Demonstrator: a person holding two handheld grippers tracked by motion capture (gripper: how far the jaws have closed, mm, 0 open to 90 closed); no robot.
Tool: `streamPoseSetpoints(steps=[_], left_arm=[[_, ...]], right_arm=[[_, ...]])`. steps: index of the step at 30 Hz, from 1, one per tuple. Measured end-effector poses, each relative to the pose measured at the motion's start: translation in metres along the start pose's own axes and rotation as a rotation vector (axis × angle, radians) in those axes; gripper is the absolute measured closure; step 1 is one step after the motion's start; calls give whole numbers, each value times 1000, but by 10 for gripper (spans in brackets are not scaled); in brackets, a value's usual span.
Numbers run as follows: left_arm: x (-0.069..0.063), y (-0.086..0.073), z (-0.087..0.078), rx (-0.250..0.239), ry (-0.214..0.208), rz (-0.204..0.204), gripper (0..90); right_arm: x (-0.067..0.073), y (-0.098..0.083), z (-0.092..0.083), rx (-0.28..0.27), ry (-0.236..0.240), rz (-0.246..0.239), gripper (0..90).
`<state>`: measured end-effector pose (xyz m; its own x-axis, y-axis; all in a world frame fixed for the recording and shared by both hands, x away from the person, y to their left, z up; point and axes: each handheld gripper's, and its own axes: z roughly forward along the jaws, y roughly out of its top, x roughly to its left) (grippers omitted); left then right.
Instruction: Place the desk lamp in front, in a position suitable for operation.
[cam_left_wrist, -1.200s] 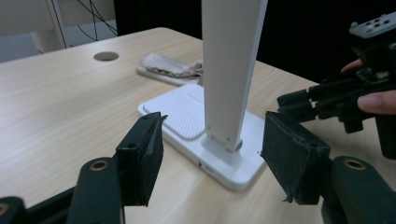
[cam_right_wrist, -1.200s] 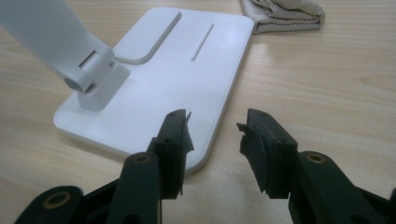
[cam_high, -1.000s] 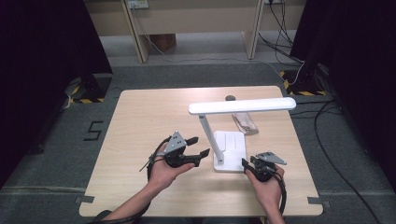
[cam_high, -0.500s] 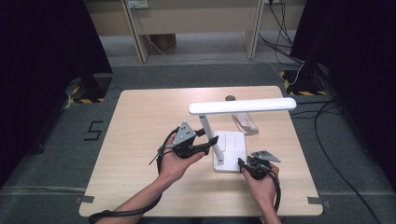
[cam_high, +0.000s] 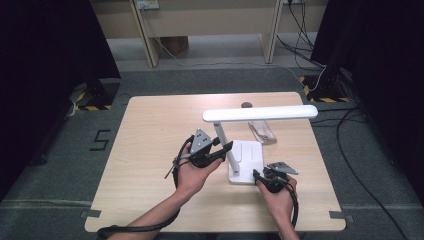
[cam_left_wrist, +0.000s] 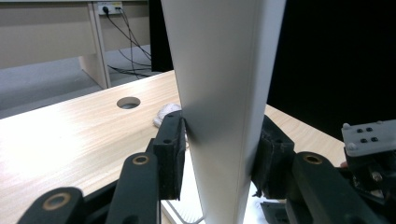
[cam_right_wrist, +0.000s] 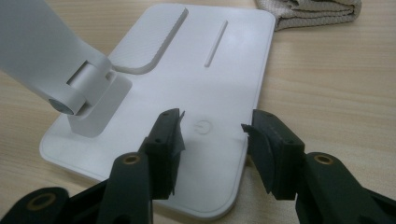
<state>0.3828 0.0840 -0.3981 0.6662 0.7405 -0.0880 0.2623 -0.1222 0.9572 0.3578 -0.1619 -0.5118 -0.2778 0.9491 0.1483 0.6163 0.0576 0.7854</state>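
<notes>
White lamp (cam_high: 240, 145) standing right of centre on the pale wooden desk (cam_high: 150, 135), its long light bar (cam_high: 260, 113) stretched out level above the flat base (cam_right_wrist: 201, 93). Left claw (cam_high: 220, 151) is clamped round the slanted lamp arm (cam_left_wrist: 219, 107), both pads pressed flat against its sides. Right claw (cam_right_wrist: 212, 135) hangs parted over the near end of the base, jaws either side of the little power symbol (cam_right_wrist: 201, 126), gripping nothing. Folded cloth (cam_right_wrist: 313, 11) lies on the desk just beyond the base.
</notes>
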Motion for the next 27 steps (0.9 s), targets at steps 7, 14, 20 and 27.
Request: streamPoseSetpoints(steps=[7,14,20,27], left_arm=[[-4,0,6,-12,35,-17,600],[-7,0,5,-16,67,-49,632],[-5,1,5,-15,81,-82,649],[-1,4,4,-1,93,-137,679]], right_arm=[[1,-1,0,-6,-2,-9,534],[1,-2,0,-11,1,-11,531],[0,-1,2,-10,25,11,523],[-1,2,8,-17,33,27,522]])
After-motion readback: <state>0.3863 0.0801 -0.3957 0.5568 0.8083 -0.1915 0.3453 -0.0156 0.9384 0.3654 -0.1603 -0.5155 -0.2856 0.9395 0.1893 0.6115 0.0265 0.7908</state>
